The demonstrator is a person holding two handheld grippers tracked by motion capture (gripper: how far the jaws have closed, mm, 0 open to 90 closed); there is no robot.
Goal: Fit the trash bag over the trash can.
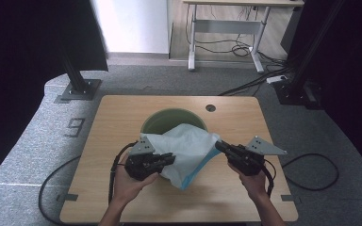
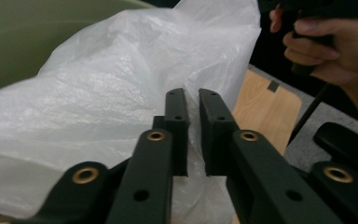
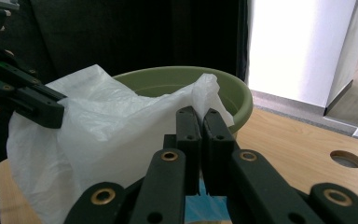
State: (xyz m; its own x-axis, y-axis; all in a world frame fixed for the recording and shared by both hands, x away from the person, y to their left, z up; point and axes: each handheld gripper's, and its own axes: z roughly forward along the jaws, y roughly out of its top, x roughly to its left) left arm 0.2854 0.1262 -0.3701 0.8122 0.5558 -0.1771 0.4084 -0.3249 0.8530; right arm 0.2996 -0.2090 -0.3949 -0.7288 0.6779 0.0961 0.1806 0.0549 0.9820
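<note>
A white plastic bag [image 1: 188, 146] with a blue patch at its lower edge lies draped over the near rim of a green round bin [image 1: 165, 115] in the middle of the wooden table [image 1: 118, 127]. My left gripper [image 1: 172, 157] is shut on the bag's left side; in the left gripper view its jaws [image 2: 193, 95] pinch the thin film [image 2: 121, 93] in front of the bin wall [image 2: 28, 37]. My right gripper [image 1: 218, 145] is shut on the bag's right corner. In the right gripper view its jaws [image 3: 198, 114] clamp the bag's edge [image 3: 102, 121] before the bin [image 3: 233, 93].
A round cable hole [image 1: 210, 108] sits near the table's far edge. Black stands [image 1: 78, 84] rise at both far corners. A white desk [image 1: 226, 28] with loose cables stands behind. Gripper cables [image 1: 311, 174] trail off both sides of the table.
</note>
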